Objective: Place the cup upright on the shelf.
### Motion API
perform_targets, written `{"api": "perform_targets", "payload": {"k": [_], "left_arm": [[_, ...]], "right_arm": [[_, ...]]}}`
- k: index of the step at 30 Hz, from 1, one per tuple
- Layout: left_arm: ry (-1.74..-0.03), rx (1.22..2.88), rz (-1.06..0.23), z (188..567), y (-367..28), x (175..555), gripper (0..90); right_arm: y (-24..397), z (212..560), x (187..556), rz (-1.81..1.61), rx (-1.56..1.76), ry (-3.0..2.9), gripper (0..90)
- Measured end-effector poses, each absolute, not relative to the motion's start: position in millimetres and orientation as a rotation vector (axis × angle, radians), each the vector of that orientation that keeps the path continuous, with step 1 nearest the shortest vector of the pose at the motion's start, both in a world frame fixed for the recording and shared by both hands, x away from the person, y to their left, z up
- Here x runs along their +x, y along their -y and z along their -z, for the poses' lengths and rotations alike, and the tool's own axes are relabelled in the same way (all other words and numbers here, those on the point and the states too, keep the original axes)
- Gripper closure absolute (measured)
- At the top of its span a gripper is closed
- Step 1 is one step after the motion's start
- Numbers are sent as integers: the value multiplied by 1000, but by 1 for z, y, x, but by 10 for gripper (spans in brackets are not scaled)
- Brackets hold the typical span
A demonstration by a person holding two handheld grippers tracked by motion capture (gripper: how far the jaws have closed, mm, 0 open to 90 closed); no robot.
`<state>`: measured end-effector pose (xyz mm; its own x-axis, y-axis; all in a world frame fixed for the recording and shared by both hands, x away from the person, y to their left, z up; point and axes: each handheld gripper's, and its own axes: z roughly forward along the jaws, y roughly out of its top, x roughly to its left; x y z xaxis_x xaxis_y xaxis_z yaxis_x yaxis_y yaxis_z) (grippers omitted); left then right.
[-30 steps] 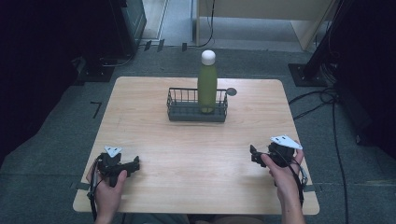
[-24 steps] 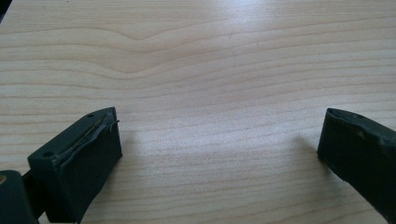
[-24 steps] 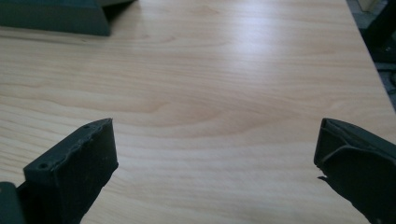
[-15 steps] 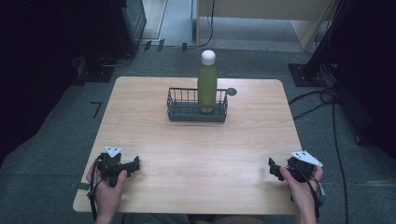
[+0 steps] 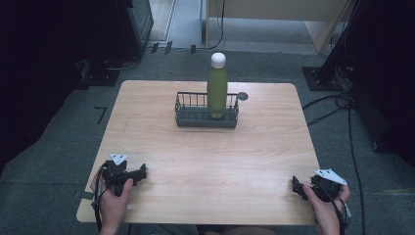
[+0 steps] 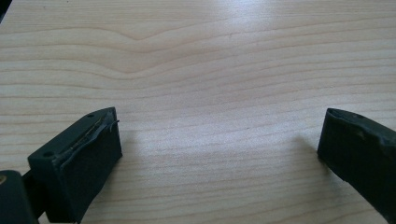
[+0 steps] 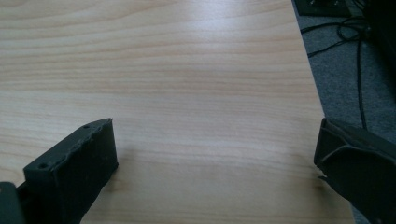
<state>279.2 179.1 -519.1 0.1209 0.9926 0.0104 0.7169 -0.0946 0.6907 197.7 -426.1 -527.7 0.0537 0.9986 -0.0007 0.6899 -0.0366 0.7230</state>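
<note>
High view: the green bottle [image 5: 217, 92] with a white cap stands upright in the right part of a dark wire basket [image 5: 191, 116], which sits on the far middle of the wooden desk [image 5: 220, 156]. A small round grey tab [image 5: 242, 96] projects at the basket's right end. The left tool [image 5: 128, 175] rests at the near left corner of the desk, held in the person's left hand [image 5: 113, 198], with its jaws directed to the right. The right tool [image 5: 296, 186] is positioned at the near right corner, at the desk edge, held in the person's right hand [image 5: 324, 208], with its jaws directed to the left. Both tools are well apart from the bottle and the basket, which lie between them and farther from the person. Left gripper view: the left tool [image 6: 219, 140] has its jaws spread wide, with bare wood grain between them. Right gripper view: the right tool [image 7: 217, 149] likewise has its jaws spread wide and grips nothing; the desk edge and grey carpet with cables [image 7: 357, 70] appear to the right of them.
</note>
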Motion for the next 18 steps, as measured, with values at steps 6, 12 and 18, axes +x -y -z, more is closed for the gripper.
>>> {"api": "perform_targets", "payload": {"k": [6, 12, 18], "left_arm": [[-1650, 1870, -673, 519, -179, 279, 0], [-1650, 1872, -673, 519, -179, 279, 0], [-1649, 1871, -673, 519, -179, 279, 0]], "right_arm": [[427, 528, 194, -750, 1793, -1720, 0], [428, 528, 193, -746, 1800, -1708, 0], [428, 528, 193, -744, 1802, -1707, 0]]}}
